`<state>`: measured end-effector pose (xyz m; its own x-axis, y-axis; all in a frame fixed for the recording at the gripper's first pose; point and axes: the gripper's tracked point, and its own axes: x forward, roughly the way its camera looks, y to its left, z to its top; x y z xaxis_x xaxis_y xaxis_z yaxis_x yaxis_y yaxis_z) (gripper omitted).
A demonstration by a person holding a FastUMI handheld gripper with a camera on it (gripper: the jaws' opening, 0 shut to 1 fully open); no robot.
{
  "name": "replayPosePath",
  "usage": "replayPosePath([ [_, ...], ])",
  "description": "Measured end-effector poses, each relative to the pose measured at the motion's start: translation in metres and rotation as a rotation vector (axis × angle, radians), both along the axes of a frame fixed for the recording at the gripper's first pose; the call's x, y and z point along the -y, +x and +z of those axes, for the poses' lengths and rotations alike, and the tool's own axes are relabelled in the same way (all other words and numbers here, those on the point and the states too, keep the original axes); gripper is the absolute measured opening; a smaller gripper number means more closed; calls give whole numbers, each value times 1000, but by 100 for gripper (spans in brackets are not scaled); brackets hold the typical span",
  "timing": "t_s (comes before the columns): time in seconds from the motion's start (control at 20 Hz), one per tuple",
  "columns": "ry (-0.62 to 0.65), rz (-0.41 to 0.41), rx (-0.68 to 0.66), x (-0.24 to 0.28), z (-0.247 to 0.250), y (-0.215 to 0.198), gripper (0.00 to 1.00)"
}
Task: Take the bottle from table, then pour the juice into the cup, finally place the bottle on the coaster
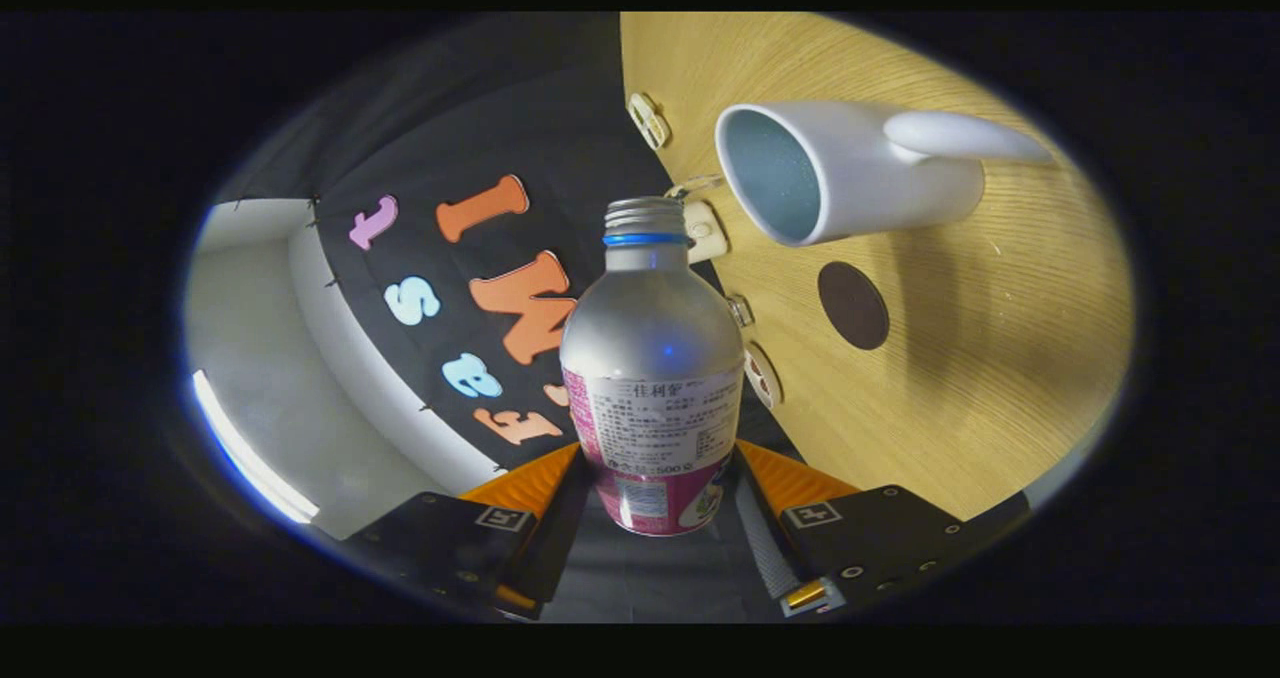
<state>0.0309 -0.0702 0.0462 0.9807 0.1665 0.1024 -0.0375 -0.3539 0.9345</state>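
My gripper (655, 483) is shut on a silver bottle (652, 358) with a pink and white label; both fingers press its lower body. The whole view is rolled sideways, so the bottle is tipped over with its open threaded neck, ringed in blue, pointing ahead. The white cup (835, 168) with a long handle stands on the wooden table (1000, 358) just beyond and to the right of the bottle's mouth, its opening facing the neck. A round dark brown coaster (853, 305) lies on the table beside the cup, right of the bottle.
Several small white fittings (648, 118) sit along the table's edge, close behind the bottle's neck. Past that edge hangs the black booth cloth (450, 158), with a pale wall (260, 358) further off.
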Motion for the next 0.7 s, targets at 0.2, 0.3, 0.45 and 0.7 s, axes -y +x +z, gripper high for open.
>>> replayPosePath([
  [0.2,21,-2,8,1,1,-1,77],
  [0.3,31,2,13,1,2,-2,77],
  [0.45,40,5,16,0,2,-1,77],
  [0.7,50,6,13,2,1,-3,77],
])
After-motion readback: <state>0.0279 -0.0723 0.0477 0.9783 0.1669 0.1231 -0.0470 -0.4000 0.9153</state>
